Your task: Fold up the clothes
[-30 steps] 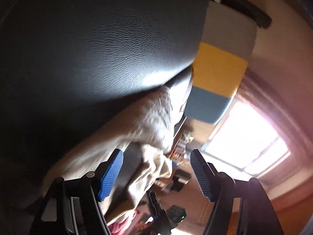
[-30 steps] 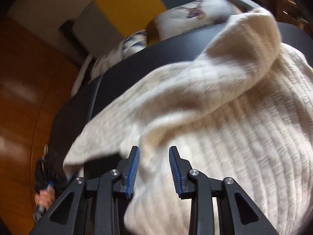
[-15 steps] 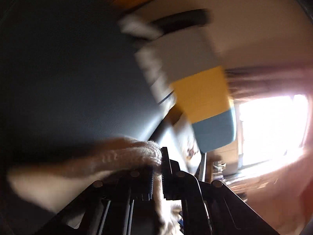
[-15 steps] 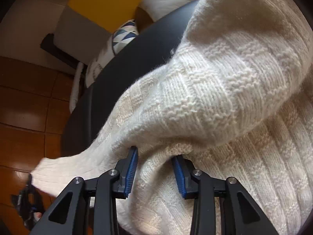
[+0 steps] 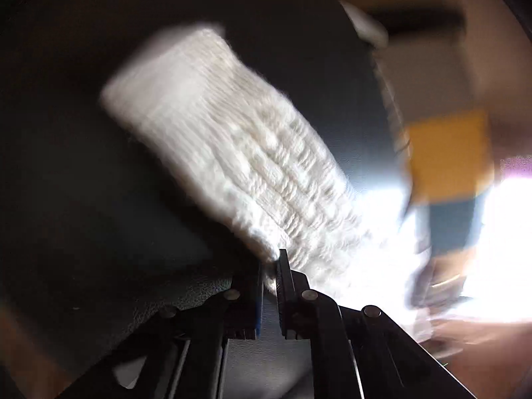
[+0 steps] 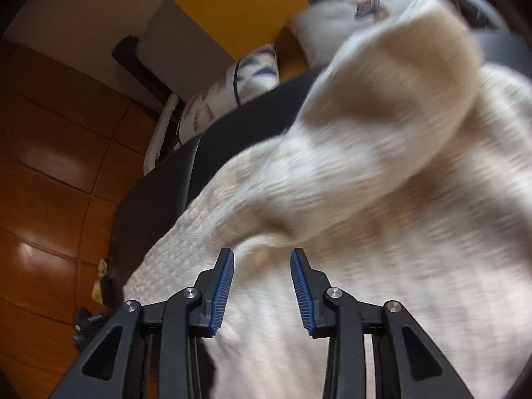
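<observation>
Cream knit sweater (image 6: pixel 382 199) lies heaped on the black leather surface (image 6: pixel 239 133); the left gripper (image 5: pixel 270 266) pinches its sleeve (image 5: pixel 232 139) (blurred), while the right gripper (image 6: pixel 262 259) hovers parted over it.

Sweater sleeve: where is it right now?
In the left wrist view the sleeve runs up-left from the left gripper, which is shut on it, over the dark cushion.

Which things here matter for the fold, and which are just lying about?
For the job:
- cream knit sweater
- its sleeve, pinched in the left tongs
- right tongs, open over the knit

Lying about:
- patterned cushions
- small clutter on the wooden floor
</observation>
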Tool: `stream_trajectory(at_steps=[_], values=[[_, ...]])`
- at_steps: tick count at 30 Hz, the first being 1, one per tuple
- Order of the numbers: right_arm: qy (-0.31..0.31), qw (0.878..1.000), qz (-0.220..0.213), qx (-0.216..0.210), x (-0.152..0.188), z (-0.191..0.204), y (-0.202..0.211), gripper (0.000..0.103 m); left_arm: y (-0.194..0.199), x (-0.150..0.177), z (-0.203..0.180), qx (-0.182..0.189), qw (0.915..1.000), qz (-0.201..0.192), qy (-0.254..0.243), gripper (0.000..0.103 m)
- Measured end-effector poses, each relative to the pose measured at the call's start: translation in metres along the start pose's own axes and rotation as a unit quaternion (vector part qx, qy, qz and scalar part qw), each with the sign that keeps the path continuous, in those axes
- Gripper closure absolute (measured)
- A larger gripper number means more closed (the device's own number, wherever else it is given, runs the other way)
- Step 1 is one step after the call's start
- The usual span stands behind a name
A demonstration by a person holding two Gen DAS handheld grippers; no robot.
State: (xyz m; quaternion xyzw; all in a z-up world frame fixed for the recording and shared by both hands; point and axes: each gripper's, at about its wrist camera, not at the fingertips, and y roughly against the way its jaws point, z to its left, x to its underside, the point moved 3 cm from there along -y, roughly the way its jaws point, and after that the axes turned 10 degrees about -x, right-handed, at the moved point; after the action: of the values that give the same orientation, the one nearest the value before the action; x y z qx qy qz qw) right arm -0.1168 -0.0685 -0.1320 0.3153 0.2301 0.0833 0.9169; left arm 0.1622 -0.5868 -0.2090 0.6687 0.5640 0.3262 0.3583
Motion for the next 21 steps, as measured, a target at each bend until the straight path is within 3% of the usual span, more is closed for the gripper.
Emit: stream_trajectory(at_steps=[4, 7, 9, 13, 16, 21], values=[[0.025, 0.996, -0.047, 0.077, -0.014, -0.045, 0.082, 0.065, 0.045, 0.003, 0.000, -0.036, 0.9959, -0.077, -0.032, 0.083], [0.017, 0.989, -0.064, 0.131, -0.035, -0.087, 0.124, 0.060, 0.061, 0.024, -0.037, -0.054, 0.9857, -0.116, -0.110, 0.075], [-0.004, 0.987, -0.067, 0.144, -0.050, -0.117, 0.141, 0.060, 0.060, 0.044, -0.076, -0.050, 0.9752, -0.124, -0.176, 0.063], [-0.045, 0.990, -0.065, 0.117, -0.084, -0.163, 0.144, 0.056, 0.017, 0.114, -0.176, -0.026, 0.9386, -0.104, -0.328, 0.060], [-0.071, 0.994, -0.037, 0.079, -0.106, -0.194, 0.131, 0.053, -0.034, 0.155, -0.248, -0.014, 0.9167, -0.077, -0.392, 0.060], [-0.091, 0.996, 0.025, 0.002, -0.125, -0.215, 0.082, 0.053, -0.104, 0.197, -0.306, -0.027, 0.8807, -0.037, -0.471, 0.060]])
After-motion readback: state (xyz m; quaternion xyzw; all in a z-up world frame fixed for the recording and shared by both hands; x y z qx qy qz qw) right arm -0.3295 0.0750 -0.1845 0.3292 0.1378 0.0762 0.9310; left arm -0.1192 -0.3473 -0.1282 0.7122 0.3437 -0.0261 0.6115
